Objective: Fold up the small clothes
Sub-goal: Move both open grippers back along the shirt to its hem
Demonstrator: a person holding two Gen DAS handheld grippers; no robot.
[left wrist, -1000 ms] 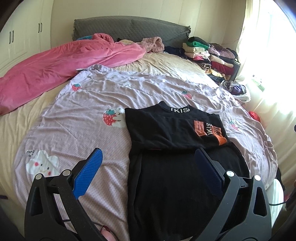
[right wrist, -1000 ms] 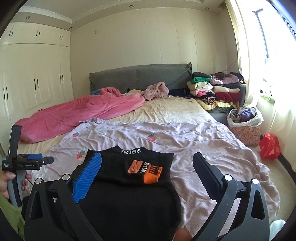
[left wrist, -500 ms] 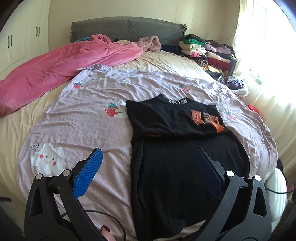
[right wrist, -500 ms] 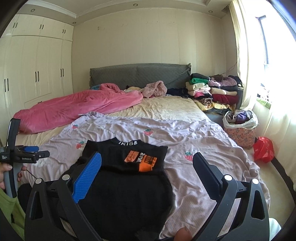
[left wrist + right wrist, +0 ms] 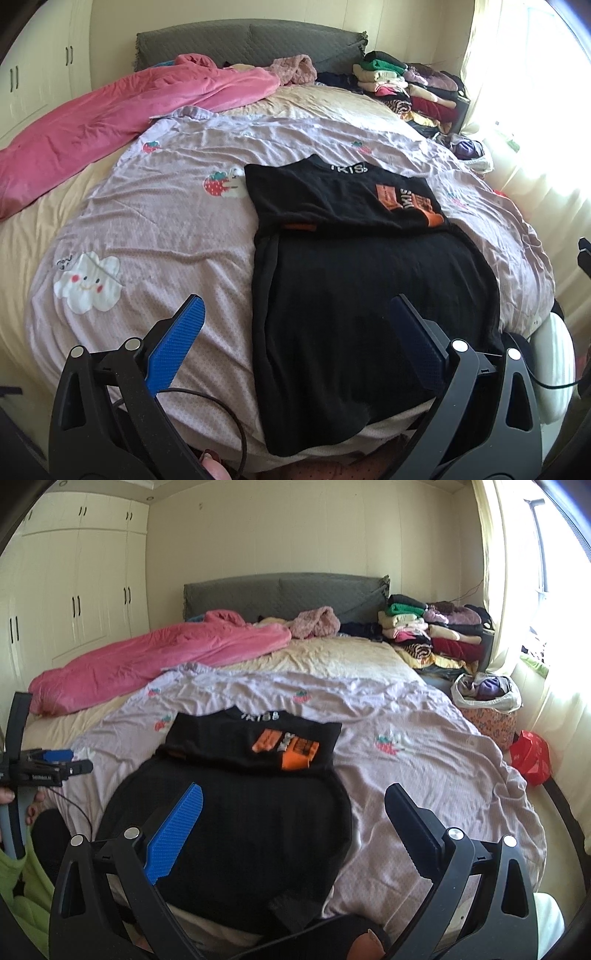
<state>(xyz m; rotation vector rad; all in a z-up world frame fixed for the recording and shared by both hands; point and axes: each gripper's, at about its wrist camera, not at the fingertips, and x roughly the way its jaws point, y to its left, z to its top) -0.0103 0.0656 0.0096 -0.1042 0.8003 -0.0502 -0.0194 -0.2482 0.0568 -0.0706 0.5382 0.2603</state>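
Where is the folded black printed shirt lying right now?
The folded black shirt lies on the lilac strawberry sheet, mid-bed in both views, overlapping the far edge of the larger black garment.

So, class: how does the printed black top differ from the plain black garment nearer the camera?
The printed top carries orange patches and white collar lettering; the plain garment shows none. The printed top looks smaller and lies farther up the bed, its lower edge overlapping the plain garment. Both are black and lie flat.
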